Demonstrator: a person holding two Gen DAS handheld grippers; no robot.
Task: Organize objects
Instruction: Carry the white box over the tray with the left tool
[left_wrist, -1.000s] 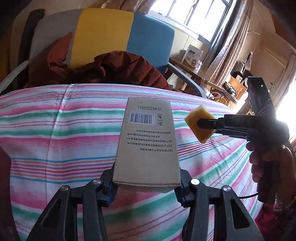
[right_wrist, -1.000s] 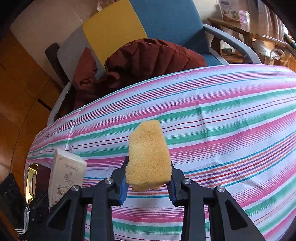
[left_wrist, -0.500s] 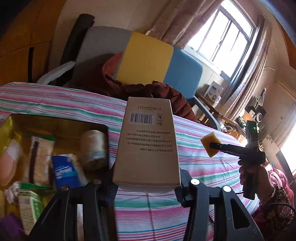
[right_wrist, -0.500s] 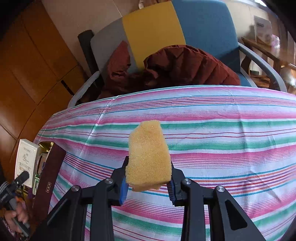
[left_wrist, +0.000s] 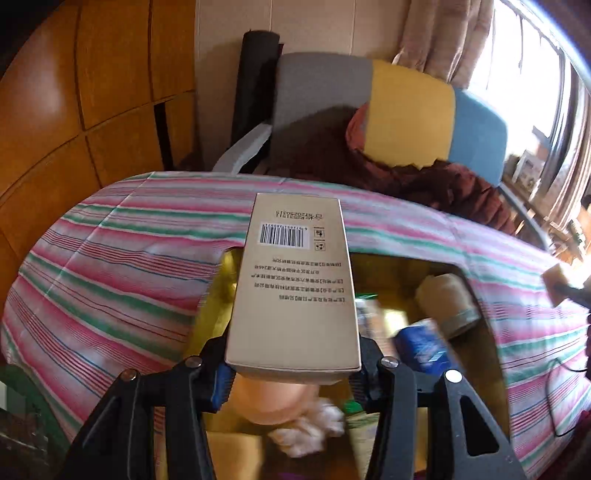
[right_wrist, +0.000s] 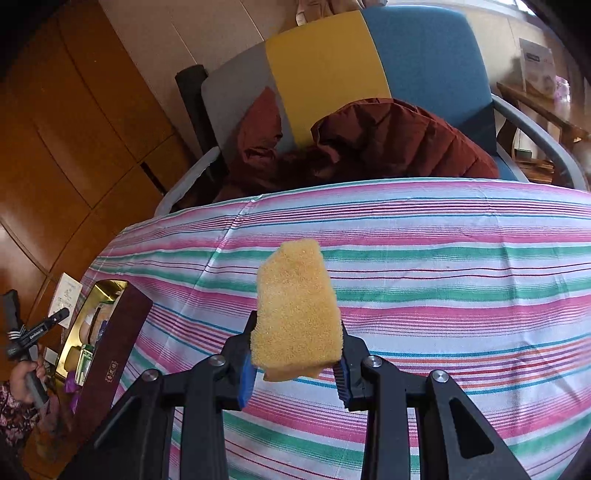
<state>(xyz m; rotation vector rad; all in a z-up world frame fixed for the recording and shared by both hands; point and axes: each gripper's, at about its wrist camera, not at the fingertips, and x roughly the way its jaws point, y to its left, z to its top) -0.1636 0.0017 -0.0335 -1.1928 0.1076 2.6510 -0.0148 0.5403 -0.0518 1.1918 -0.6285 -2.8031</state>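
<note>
My left gripper (left_wrist: 291, 373) is shut on a tan carton with a barcode (left_wrist: 295, 280) and holds it above an open gold-lined box (left_wrist: 218, 295) that contains several items. My right gripper (right_wrist: 295, 363) is shut on a yellow sponge (right_wrist: 297, 308) and holds it above the striped cloth (right_wrist: 443, 280). The sponge also shows at the right edge of the left wrist view (left_wrist: 557, 280). In the right wrist view the box (right_wrist: 110, 354) sits at the far left, with the left gripper (right_wrist: 55, 317) and the carton (right_wrist: 66, 299) over it.
The box holds a blue packet (left_wrist: 421, 343), a beige roll (left_wrist: 447, 299), a peach round thing (left_wrist: 273, 398) and white fluff (left_wrist: 314, 424). An armchair (right_wrist: 332, 66) with a dark red jacket (right_wrist: 388, 144) stands behind the table. Wood panels (left_wrist: 74, 110) are on the left.
My left gripper has swung left with the carton, from above the bare cloth to above the open box. My right gripper has kept the sponge and turned slightly left.
</note>
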